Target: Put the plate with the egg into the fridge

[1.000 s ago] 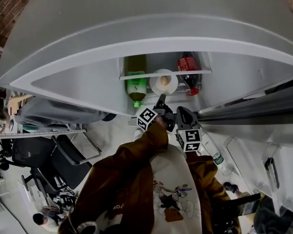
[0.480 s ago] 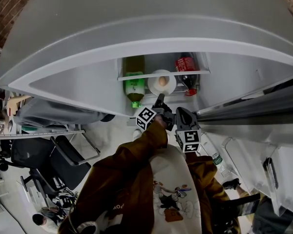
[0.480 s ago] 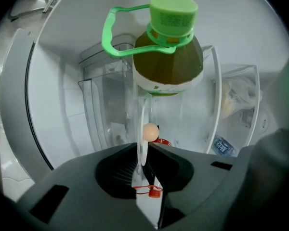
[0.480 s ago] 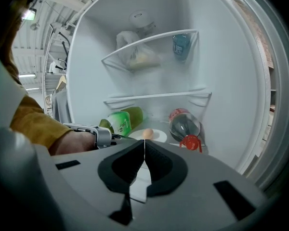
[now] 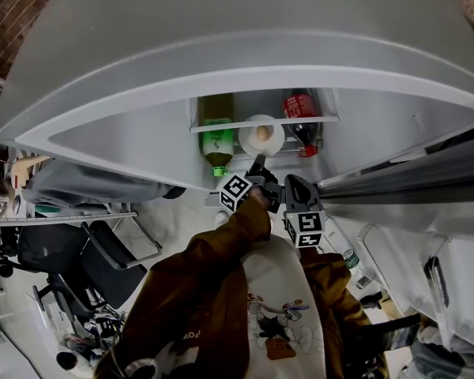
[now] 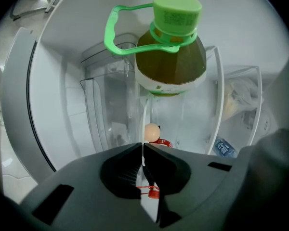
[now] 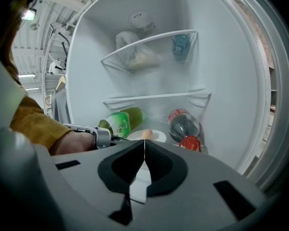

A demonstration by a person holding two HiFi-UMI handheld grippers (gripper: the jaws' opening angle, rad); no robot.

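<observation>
Just closed left gripper (image 6: 143,147) fingers (image 6: 123,170) on plate (image 5: 275,136) rim.
Seated with egg (image 5: 263,132) on fridge shelf (image 7: 156,125) beside green tea bottle (image 7: 116,123); right gripper (image 7: 144,142) pressed together, empty; only release judged outstanding.

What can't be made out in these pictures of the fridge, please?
Plate: near rim hidden behind the right gripper, right gripper view.
Bag: contents blurred and too small, right gripper view.
Green bottle: label print too small, head view.
</observation>
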